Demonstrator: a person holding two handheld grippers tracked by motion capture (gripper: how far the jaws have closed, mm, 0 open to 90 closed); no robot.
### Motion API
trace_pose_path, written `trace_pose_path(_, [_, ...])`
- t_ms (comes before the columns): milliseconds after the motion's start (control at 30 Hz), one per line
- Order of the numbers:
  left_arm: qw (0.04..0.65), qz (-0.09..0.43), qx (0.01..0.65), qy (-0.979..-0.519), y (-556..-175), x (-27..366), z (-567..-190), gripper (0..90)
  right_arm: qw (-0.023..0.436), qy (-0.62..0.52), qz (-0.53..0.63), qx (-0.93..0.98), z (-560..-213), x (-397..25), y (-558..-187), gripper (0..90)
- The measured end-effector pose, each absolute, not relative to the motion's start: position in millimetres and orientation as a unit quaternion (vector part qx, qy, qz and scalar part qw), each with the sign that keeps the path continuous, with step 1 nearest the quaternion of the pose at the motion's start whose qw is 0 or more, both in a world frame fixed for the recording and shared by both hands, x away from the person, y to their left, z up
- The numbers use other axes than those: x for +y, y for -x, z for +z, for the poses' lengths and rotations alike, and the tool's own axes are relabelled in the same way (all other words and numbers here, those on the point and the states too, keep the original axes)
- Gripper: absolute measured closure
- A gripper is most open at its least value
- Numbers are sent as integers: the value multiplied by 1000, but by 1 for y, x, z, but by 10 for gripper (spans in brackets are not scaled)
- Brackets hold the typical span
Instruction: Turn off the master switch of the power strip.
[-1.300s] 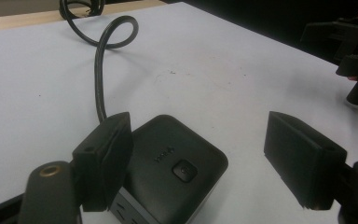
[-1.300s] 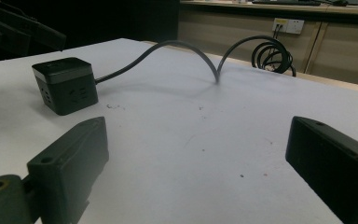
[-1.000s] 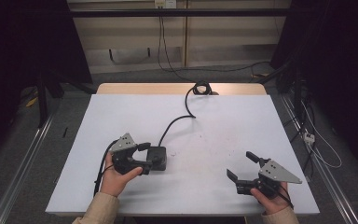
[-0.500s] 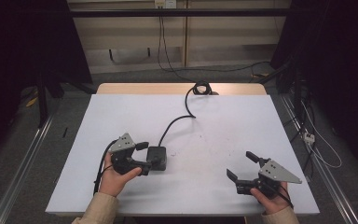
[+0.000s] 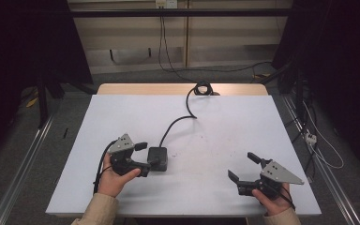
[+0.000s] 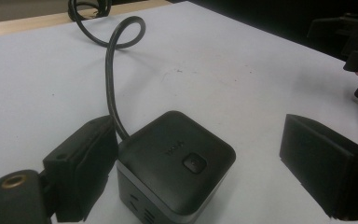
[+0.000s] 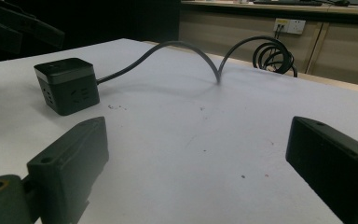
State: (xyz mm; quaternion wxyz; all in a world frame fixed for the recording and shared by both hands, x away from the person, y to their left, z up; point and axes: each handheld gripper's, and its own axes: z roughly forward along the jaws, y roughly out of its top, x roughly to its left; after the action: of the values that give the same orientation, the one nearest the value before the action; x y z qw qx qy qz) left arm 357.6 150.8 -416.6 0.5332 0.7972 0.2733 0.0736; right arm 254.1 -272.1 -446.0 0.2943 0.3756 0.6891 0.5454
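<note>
Left gripper [image 5: 143, 153]: held in the person's left hand [image 5: 115, 174] at the near left of the table [image 5: 122, 112], jaws pointing toward the table's right. Its fingers are spread wide, one on either side of the cube [image 5: 157, 158]; in the left gripper view the left pad [image 6: 81, 163] stands just beside or against the cube's [image 6: 177, 168] side, I cannot tell which, and the right pad [image 6: 326, 163] stands well apart from it.
Cube: black power cube, squat and roughly as wide as long, flat on the table left of centre. Its top face carries a small square button [image 6: 194, 163]; slots show on the side faces in the gripper views.
Cube's heading: the cord [image 5: 176, 123] leaves the face that looks toward the far edge, so the cube's cord axis runs near to far, slightly to the right.
Cord: black, runs from the cube away across the table, bends in an S, and ends in a coil [image 5: 202, 88] at the far edge.
Right gripper [image 5: 244, 168]: held in the right hand [image 5: 273, 199] at the near right corner, jaws pointing left and away, toward the cube, well apart from it. Fingers spread wide, with bare table between them.
</note>
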Motion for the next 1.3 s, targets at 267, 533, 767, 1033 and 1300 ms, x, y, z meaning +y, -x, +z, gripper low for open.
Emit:
trace_pose_path(267, [535,75,273,-796,-357,157,-417,77,294,-377,546,688,-446,-273,-254,57])
trace_pose_path(533, [537,75,276,-794,-356,168,-418,73,294,-376,547,688,-445,-273,-254,57])
trace_pose_path(767, [540,73,277,-792,-355,174,-418,69,292,-376,547,689,-446,-272,-254,57])
trace_pose_path(1033, [540,77,282,-790,-354,183,-419,66,293,-377,547,688,-446,-273,-254,57])
trace_pose_path(1300, [534,84,282,-793,-352,190,-420,63,292,-377,548,687,-446,-274,-254,57])
